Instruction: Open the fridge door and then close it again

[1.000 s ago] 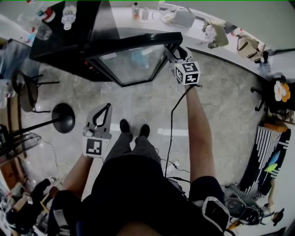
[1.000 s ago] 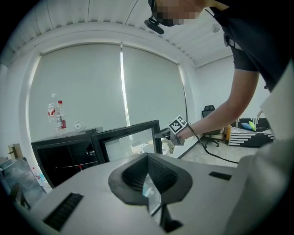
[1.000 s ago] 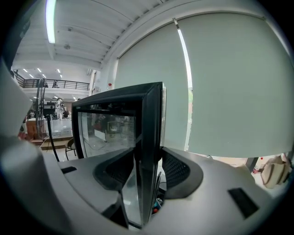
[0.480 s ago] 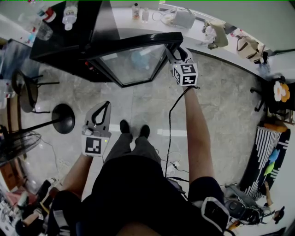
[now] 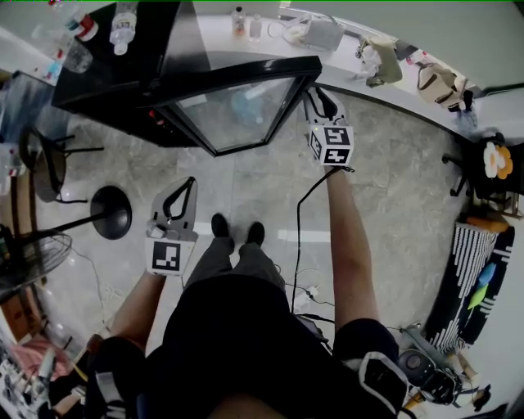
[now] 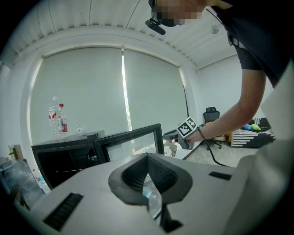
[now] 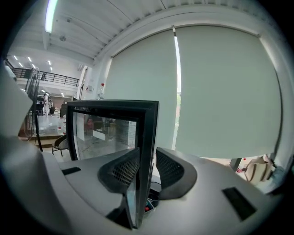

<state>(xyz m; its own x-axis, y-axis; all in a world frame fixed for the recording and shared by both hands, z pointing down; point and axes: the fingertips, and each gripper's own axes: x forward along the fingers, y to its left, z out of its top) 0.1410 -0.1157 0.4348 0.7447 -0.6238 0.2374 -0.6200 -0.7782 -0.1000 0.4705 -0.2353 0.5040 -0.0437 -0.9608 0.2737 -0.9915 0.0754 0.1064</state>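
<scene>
Fridge door (image 5: pixel 233 110) stands swung out from the black fridge (image 5: pixel 115 78), its glass pane facing the floor-side of the head view. Seen from the person's shoes (image 5: pixel 237 231), it lies at about 12 o'clock. The door's free edge is out toward 1 o'clock.

The right claw (image 5: pixel 318 96) is at that free edge. In the right gripper view the dark frame of the door (image 7: pixel 110 128) runs upright between the two pads of the right claw (image 7: pixel 147 158), which have just been closing. The left pad lies flat against the frame. The right pad looks to be touching it near the tip, though a thin slit lower down makes that hard to swear to. I read it as pinching the door edge.

The left claw (image 5: pixel 190 190) hangs low at about 10 o'clock from the shoes, well apart from the fridge. In its own view the left claw (image 6: pixel 148 158) has its pads pressed together with nothing between them. Beyond it the open door (image 6: pixel 133 142) shows at 12 o'clock.

Two plastic bottles (image 5: pixel 123 24) stand on top of the fridge. A white table (image 5: pixel 409 92) curves behind it from 12 toward 2 o'clock, carrying bags. A black cable (image 5: pixel 301 213) trails down from the right claw.
</scene>
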